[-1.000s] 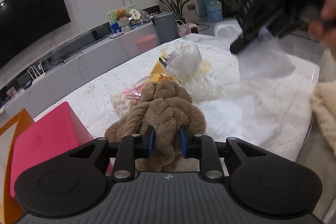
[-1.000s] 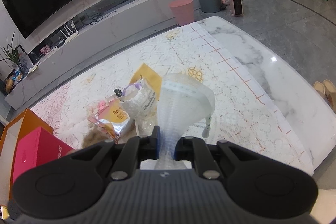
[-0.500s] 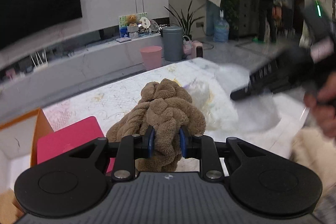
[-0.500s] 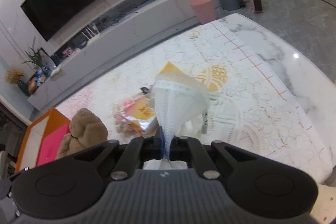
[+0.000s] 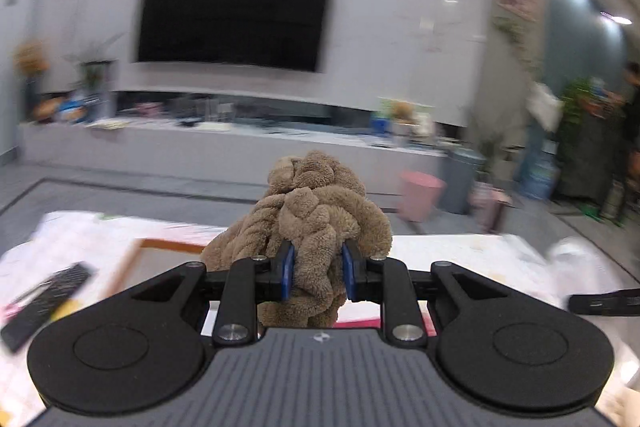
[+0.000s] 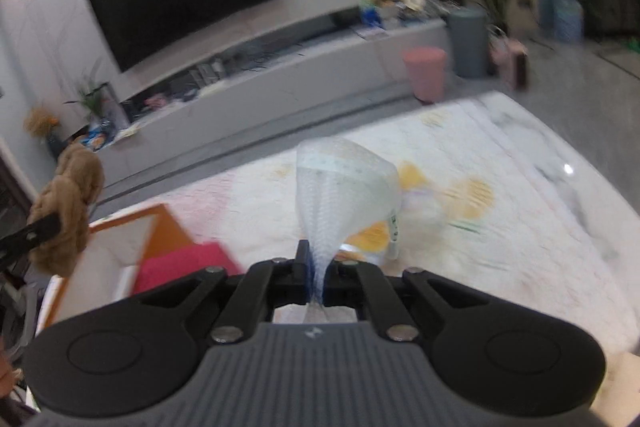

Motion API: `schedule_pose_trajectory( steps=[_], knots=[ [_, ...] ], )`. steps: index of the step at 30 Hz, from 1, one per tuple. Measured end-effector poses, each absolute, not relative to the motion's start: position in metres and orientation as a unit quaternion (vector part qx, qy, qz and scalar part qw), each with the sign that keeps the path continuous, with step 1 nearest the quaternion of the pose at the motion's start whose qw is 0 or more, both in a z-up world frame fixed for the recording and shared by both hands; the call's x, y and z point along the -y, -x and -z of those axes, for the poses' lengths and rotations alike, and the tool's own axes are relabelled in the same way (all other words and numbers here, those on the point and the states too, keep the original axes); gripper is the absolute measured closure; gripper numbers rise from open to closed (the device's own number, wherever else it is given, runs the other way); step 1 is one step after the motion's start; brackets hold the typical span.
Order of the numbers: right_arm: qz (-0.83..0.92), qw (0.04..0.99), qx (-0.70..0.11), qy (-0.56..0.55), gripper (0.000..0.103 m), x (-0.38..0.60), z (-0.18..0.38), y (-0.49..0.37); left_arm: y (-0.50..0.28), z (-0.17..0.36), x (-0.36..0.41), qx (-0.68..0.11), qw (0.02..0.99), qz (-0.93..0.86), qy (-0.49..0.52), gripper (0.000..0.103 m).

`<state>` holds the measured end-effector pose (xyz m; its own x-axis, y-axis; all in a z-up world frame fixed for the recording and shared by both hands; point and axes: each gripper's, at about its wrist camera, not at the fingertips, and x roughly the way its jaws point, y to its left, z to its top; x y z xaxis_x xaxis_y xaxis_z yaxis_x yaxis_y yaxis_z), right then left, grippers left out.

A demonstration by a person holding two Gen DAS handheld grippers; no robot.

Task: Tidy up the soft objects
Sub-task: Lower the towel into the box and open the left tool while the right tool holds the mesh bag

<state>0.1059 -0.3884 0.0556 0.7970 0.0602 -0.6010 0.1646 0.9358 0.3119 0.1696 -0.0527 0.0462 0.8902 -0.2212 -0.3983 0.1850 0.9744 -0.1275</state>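
Note:
My left gripper (image 5: 317, 273) is shut on a brown plush braided toy (image 5: 316, 211) and holds it up in the air above the table. The toy also shows at the far left of the right wrist view (image 6: 66, 205). My right gripper (image 6: 317, 277) is shut on a white translucent bubble-wrap bag (image 6: 344, 187) and holds it above the table (image 6: 520, 247). Snack packets (image 6: 420, 207) lie blurred on the table behind the bag.
An orange box (image 6: 160, 223) with a pink box (image 6: 184, 263) beside it stands at the table's left end. A dark keyboard-like object (image 5: 44, 303) lies at the left. A TV wall, pink bin (image 6: 425, 73) and grey bin (image 6: 468, 41) stand beyond.
Both grippers rose and swung left with their loads. The plush toy went from resting among the packets to hanging in the air. The bag stayed pinched and moved toward the orange box.

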Motion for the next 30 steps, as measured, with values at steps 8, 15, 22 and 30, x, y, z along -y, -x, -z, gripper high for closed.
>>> schedule_pose_trajectory(
  steps=[8, 15, 22, 30],
  knots=[
    [-0.069, 0.949, -0.281, -0.127, 0.102, 0.264, -0.079, -0.161, -0.221, 0.001, -0.004, -0.307, 0.95, 0.05, 0.037, 0.076],
    [-0.1, 0.956, -0.251, -0.114, 0.102, 0.216, -0.057, -0.169, -0.254, 0.021, 0.005, -0.32, 0.946, 0.025, -0.034, 0.075],
    [-0.107, 0.939, -0.289, -0.151, 0.102, 0.224, -0.025, -0.176, -0.26, 0.039, -0.003, -0.352, 0.936, -0.001, -0.002, 0.065],
    [-0.105, 0.941, -0.281, -0.157, 0.102, 0.233, -0.022, -0.175, -0.251, 0.034, -0.039, -0.371, 0.921, -0.033, 0.11, 0.033]
  ],
)
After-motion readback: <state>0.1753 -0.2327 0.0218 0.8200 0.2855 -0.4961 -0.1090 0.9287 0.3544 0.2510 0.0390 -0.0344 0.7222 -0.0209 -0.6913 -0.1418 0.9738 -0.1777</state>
